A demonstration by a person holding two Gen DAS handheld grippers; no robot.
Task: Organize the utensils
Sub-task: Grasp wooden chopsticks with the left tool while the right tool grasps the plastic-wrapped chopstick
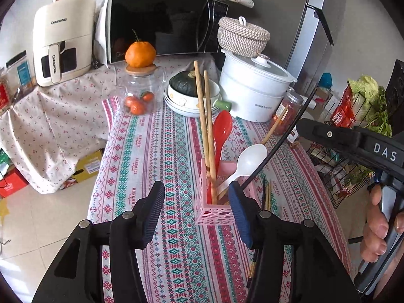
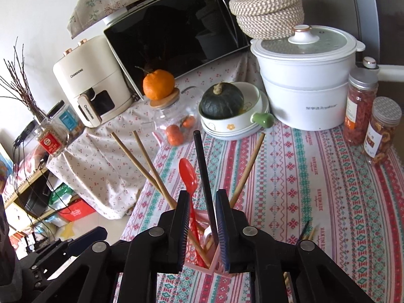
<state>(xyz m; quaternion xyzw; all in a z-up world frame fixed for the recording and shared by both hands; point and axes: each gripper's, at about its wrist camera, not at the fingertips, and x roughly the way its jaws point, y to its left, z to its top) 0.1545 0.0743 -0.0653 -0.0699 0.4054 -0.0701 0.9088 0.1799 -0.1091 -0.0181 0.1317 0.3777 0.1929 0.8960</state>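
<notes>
While the left gripper [image 1: 195,209] hangs released, nothing between its jaws and the pink holder [image 1: 214,214] just ahead, the right gripper [image 2: 202,229] stands parted around a black chopstick [image 2: 204,184], apparently letting it settle among the spoons.

A home kitchen corner: a table [image 2: 315,176] under a patterned cloth bears a microwave [image 2: 176,32] at twelve o'clock, an air fryer [image 2: 91,80] at ten, a white steamer pot [image 2: 305,80] at one, and snack jars [image 2: 361,111] at two.
</notes>
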